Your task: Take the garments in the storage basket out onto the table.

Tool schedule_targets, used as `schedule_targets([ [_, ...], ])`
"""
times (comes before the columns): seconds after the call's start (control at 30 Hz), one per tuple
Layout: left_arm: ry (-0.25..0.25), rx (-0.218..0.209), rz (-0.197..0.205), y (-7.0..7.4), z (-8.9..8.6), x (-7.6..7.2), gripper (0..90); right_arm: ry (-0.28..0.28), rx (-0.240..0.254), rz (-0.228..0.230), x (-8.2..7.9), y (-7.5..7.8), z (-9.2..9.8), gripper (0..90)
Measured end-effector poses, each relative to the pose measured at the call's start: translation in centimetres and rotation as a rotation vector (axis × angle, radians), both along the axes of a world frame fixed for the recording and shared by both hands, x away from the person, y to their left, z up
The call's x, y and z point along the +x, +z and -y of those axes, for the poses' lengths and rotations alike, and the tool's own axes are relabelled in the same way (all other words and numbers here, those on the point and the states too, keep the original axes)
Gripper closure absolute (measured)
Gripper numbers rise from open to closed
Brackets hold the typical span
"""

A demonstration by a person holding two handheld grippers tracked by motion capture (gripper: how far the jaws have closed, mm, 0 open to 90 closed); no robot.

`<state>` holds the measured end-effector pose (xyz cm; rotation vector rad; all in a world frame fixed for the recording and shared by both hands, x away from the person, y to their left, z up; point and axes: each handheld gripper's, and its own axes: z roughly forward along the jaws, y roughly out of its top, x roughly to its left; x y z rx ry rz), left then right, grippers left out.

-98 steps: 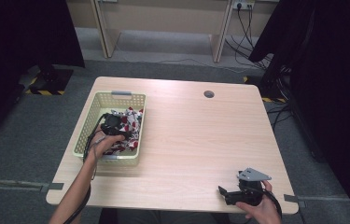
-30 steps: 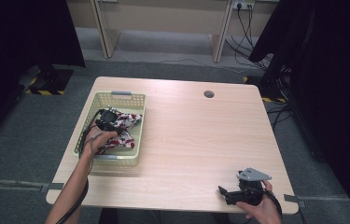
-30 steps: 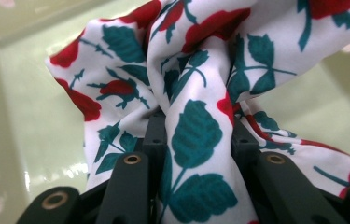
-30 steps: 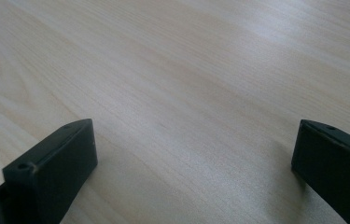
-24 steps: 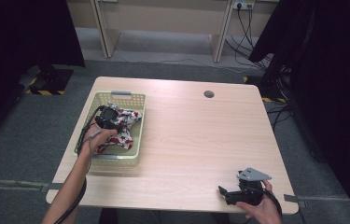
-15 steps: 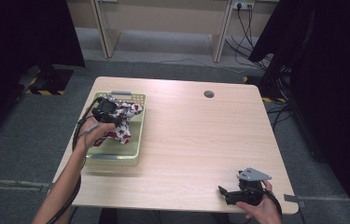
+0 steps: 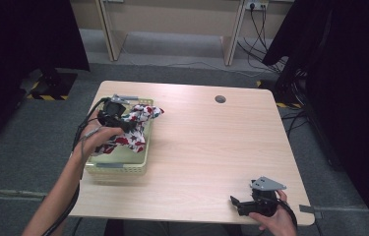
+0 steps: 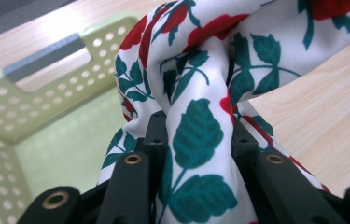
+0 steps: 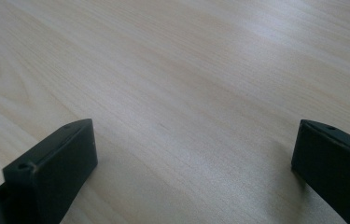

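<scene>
Cloth lifted out of the basket.

My left tongs (image 7: 123, 122), clamped on the white cloth printed with red flowers and green leaves (image 7: 134, 129), have raised it above the pale green perforated plastic basket (image 7: 118, 167); next it goes to the light wooden desk (image 7: 206, 147). My right tongs (image 7: 243, 206) rest wide open, empty, grey floor around.

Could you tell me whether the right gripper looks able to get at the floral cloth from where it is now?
Probably yes: the right gripper rests open at the near table edge, with bare tabletop between it and the floral cloth, which the left gripper holds above the basket.
</scene>
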<state>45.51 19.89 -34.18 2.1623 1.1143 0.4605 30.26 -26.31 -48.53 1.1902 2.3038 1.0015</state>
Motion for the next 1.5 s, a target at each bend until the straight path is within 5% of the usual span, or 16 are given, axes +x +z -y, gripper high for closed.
schedule_targets([
  [0.77, -0.136, -0.039, 0.033, 2.7, 6.3, 0.0, 66.9, 0.001, 0.000, 0.002, 0.0, 0.0, 0.0, 0.6],
  [1.5, -0.214, -0.029, 0.016, 0.6, 13.5, 1.4, 66.3, 0.004, -0.001, 0.004, 0.0, 0.0, 0.0, 0.6],
])
